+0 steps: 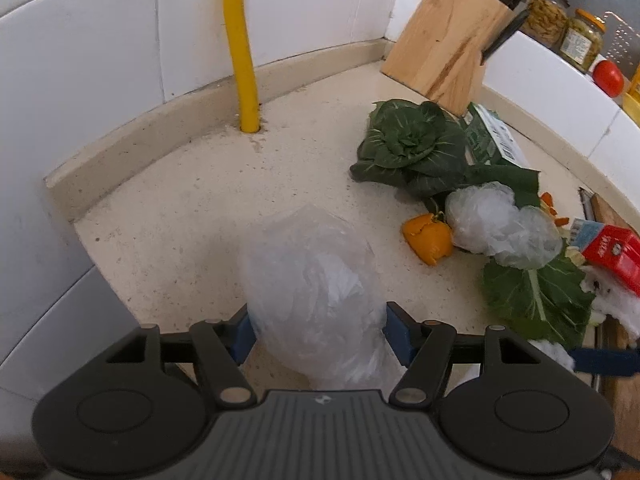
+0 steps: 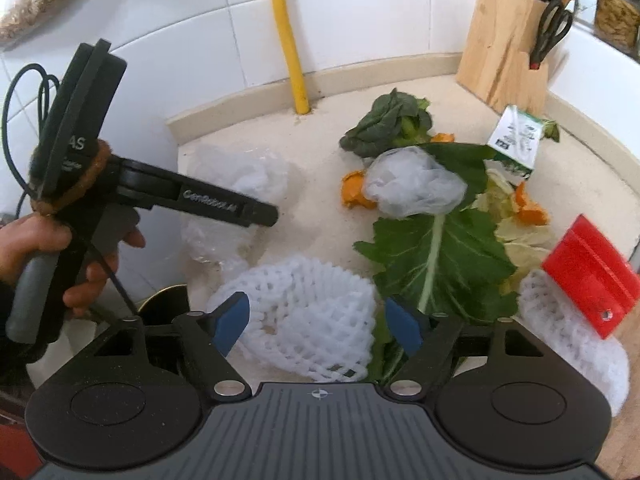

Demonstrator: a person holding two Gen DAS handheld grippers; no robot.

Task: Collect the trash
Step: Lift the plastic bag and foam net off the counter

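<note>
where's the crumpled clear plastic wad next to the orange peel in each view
Left wrist: the plastic wad sits right of centre, just right of the orange peel, below the leafy greens.
Right wrist: the wad lies above centre, on the big green leaf.
Shared landmark: the yellow pipe meeting the counter at the wall.

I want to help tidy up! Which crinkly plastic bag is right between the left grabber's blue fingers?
The big clear plastic bag near the white wall, right between the left gripper fingers. The smaller crumpled bag lies further off, on the green leaves beside the orange peel.
</note>
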